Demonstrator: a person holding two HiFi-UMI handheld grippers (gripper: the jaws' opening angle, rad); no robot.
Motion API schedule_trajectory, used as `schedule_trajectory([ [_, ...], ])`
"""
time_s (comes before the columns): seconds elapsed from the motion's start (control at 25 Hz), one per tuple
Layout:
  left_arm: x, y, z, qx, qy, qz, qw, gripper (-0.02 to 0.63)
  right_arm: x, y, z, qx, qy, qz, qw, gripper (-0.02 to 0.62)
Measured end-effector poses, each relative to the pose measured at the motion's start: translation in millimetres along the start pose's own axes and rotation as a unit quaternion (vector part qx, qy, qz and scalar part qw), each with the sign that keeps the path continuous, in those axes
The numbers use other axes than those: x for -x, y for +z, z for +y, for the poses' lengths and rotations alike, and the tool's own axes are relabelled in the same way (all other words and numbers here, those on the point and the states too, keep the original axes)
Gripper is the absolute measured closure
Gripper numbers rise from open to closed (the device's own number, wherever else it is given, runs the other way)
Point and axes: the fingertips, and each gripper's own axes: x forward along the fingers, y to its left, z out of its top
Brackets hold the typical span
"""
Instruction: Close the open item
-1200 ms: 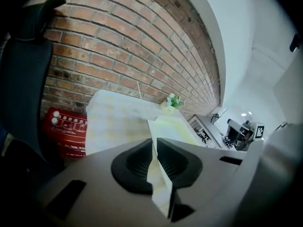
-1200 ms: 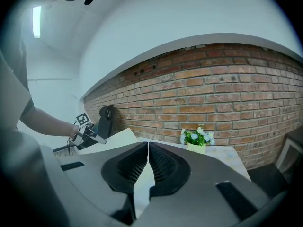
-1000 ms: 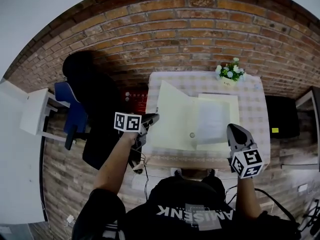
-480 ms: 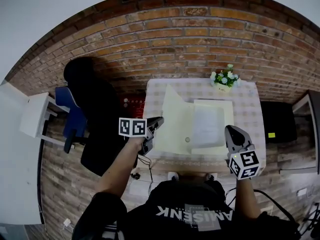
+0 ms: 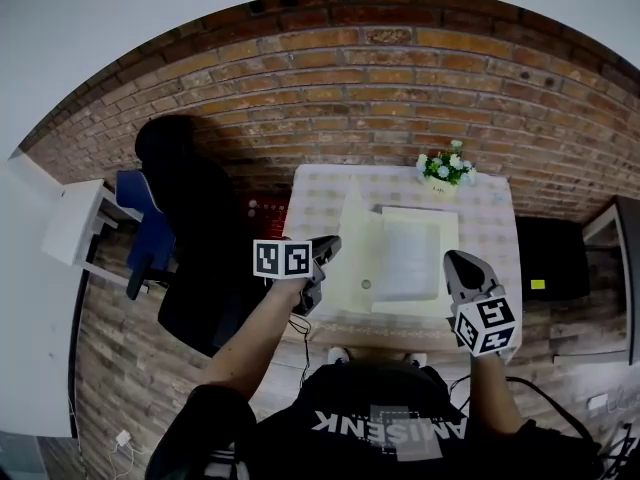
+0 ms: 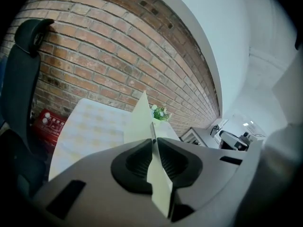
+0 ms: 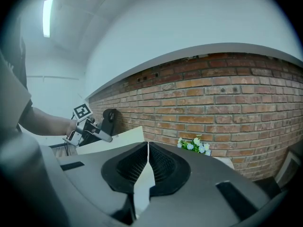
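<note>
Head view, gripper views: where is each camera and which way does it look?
Head view: on the person's head, looking down at the pale yellow card folder; forearms, left hand-held gripper and right hand-held gripper show.
Left gripper view: on the left one, along jaws shut on the folder's raised cover, toward the brick wall.
Right gripper view: on the right one, jaws together, facing that wall; left forearm shows.
All three share the white flowers.
</note>
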Motion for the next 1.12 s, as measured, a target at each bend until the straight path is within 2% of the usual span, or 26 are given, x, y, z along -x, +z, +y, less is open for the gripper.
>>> schedule_trajectory([
  [0.24,-16.6,-2.1,-28.6,-0.003,0.010,-0.009,0.9999,0.555,0.5,0.3,-2.3,0.005,0.026,0.001,1.000,0.552],
  [0.72,-44.3,-7.9,-67.6,-0.004,0.014,-0.020,0.9997,0.525,6.9,-6.7,-22.9,0.001,0.040,-0.001,0.999,0.552],
  [1.12,-71.1,-16.9,-93.5,-0.041,0.005,0.008,0.9991,0.505,19.8,-17.6,-42.8,-0.012,0.022,0.001,1.000,0.552],
])
